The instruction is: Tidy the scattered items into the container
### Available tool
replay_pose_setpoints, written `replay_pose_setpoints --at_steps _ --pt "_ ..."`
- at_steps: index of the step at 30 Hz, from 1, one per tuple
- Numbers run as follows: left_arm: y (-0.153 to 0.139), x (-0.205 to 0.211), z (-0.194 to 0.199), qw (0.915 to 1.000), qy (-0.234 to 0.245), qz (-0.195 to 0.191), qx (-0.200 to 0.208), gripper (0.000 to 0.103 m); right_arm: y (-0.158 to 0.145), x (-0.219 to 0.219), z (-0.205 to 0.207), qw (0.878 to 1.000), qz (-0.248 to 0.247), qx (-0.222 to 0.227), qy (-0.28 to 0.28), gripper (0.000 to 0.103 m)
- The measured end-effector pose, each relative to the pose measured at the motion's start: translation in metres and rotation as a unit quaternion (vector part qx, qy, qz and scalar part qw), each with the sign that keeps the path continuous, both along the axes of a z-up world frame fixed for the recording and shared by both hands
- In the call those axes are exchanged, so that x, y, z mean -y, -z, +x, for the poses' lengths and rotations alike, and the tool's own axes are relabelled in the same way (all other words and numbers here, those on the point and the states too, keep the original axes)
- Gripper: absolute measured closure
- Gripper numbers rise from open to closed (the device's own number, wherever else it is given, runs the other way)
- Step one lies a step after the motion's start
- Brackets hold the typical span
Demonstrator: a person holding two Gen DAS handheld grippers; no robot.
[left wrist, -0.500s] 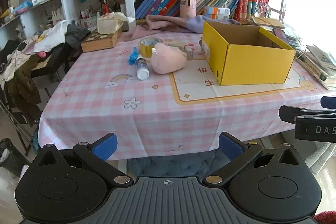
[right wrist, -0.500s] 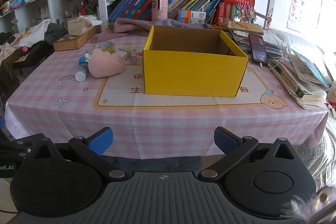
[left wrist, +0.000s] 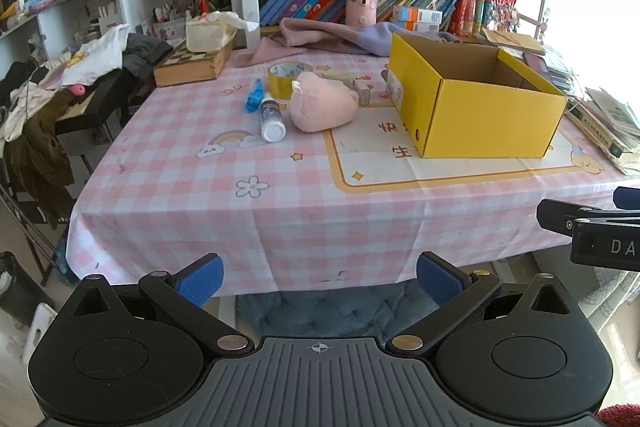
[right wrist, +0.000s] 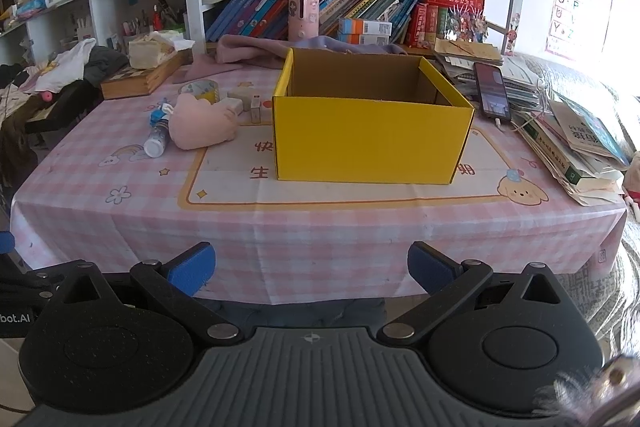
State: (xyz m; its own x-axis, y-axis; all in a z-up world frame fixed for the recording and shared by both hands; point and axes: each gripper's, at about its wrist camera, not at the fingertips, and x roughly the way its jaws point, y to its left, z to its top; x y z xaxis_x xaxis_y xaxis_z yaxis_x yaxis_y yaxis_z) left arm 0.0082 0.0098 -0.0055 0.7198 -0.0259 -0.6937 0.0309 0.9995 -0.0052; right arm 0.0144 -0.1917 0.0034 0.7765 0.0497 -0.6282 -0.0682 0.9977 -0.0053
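Blue-padded left gripper (left wrist: 319, 279): jaws spread wide, nothing between them, held off the near table edge.
Right gripper (right wrist: 311, 269): likewise spread wide and empty, before the near edge, facing the box.
Yellow cardboard box (right wrist: 370, 139): open-topped, upright on the cream mat of the pink checked tablecloth (right wrist: 320, 227); its inside looks empty as far as can be seen.
Pink plush toy (left wrist: 322, 103): left of the box, near it.
White bottle (left wrist: 272, 119): lying down, just beside the plush's left.
Yellow tape roll (left wrist: 286, 75): behind the plush.
Small boxes (right wrist: 248, 105): between plush and box.
Phone (right wrist: 493, 89): on the papers right of the box.
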Motion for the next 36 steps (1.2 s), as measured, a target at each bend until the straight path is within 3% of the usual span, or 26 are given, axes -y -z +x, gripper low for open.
replay_pose_setpoints --at_steps 36 --pt "0.004 -0.002 0.011 1.0 0.006 -0.002 -0.002 0.0 0.001 -0.004 0.009 1.0 0.001 -0.005 0.006 0.0"
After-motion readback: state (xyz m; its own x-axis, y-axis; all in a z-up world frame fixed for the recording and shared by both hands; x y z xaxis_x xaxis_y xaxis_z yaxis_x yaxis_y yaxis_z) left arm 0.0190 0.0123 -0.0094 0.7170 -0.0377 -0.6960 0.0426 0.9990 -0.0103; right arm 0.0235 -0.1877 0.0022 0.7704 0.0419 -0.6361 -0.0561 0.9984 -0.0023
